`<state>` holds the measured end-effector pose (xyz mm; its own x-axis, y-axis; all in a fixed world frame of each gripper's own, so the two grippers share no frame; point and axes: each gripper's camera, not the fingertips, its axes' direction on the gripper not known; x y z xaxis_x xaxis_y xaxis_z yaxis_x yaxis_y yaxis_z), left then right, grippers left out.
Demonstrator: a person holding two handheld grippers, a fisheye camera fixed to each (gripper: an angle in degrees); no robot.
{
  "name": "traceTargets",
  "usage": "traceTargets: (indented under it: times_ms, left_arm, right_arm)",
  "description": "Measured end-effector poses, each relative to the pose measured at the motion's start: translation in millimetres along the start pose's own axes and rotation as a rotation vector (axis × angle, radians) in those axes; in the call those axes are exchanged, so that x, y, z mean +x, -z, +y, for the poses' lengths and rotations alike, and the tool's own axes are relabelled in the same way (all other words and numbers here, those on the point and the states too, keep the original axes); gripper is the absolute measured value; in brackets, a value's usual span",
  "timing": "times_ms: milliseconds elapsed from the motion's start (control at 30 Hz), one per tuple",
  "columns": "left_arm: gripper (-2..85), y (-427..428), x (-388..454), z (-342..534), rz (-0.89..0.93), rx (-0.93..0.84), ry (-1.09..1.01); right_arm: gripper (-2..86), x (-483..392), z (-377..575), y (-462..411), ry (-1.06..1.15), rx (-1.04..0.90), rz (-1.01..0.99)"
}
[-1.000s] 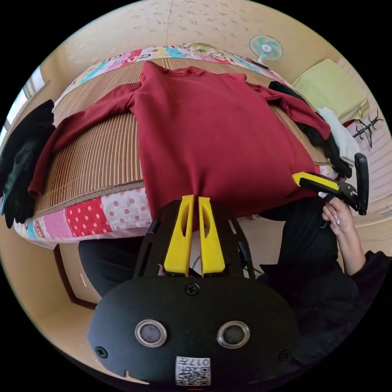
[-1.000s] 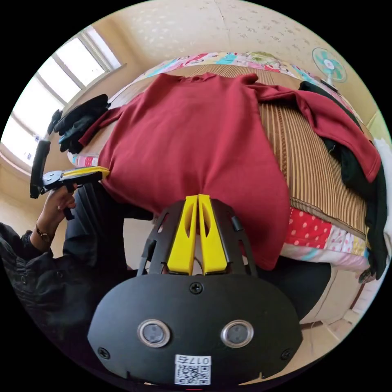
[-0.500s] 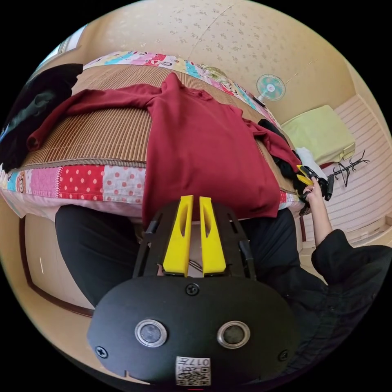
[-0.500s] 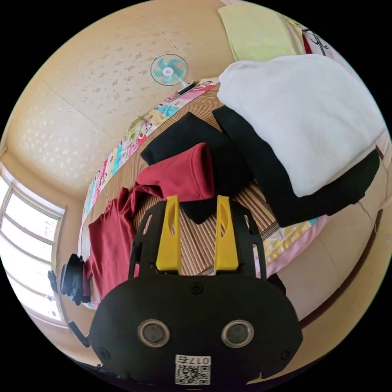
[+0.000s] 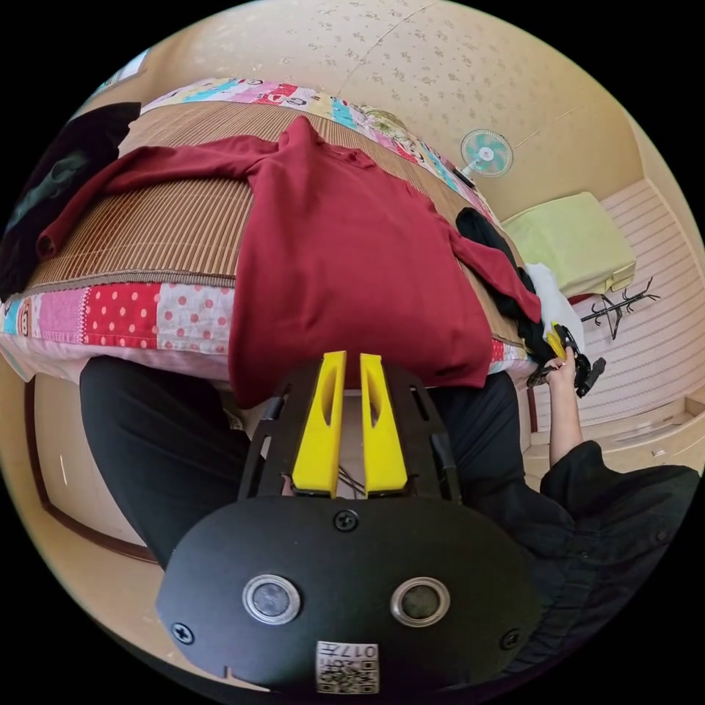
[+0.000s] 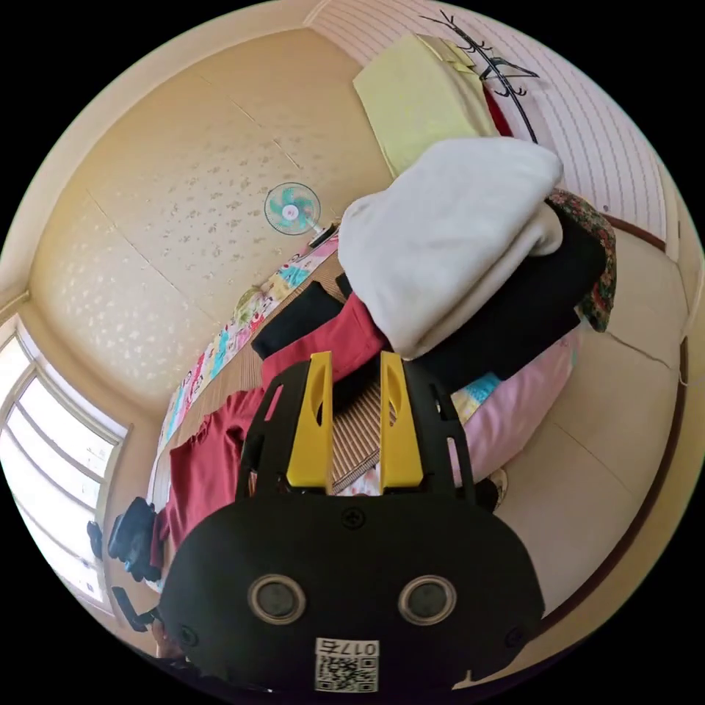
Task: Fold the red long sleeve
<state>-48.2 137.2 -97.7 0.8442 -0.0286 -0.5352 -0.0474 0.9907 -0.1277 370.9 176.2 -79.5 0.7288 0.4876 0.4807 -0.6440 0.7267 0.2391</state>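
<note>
The red long sleeve [image 5: 345,242] lies flat, neck away from me, on a woven mat [image 5: 147,220] on the bed, its hem hanging over the near edge. One sleeve [image 5: 147,169] stretches out across the mat. The other sleeve [image 5: 499,268] lies over a black garment. My left gripper [image 5: 351,360] has its jaws together but for a thin slit, tips in front of the hem. My right gripper [image 6: 354,363] is open, with the red cuff [image 6: 341,338] just beyond its tips. In the left gripper view a hand holds the right gripper [image 5: 562,345] at that cuff.
A white folded garment [image 6: 440,242] sits on black clothes [image 6: 514,316] at the bed's end. More black clothes [image 5: 51,183] lie at the other end. The person's black-clad legs [image 5: 147,440] stand against the patchwork quilt [image 5: 125,316]. A fan [image 5: 486,153] is on the wall.
My right gripper left the hem, travelled to the far sleeve's cuff and opened. The left gripper stays by the hem; its view has tilted and dropped a little.
</note>
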Motion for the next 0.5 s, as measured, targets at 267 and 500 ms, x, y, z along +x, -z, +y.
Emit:
traceTargets:
  times_ms: [267,500]
  left_arm:
    - [6.2,30,-6,40,0.059,0.053,0.051]
    - [6.8,60,-44,92,0.016,0.085,0.16]
  right_arm:
    - [9.9,15,-7,-45,-0.232,-0.021,-0.171]
    - [3.5,-143,-10,-8,-0.009,0.265,-0.128]
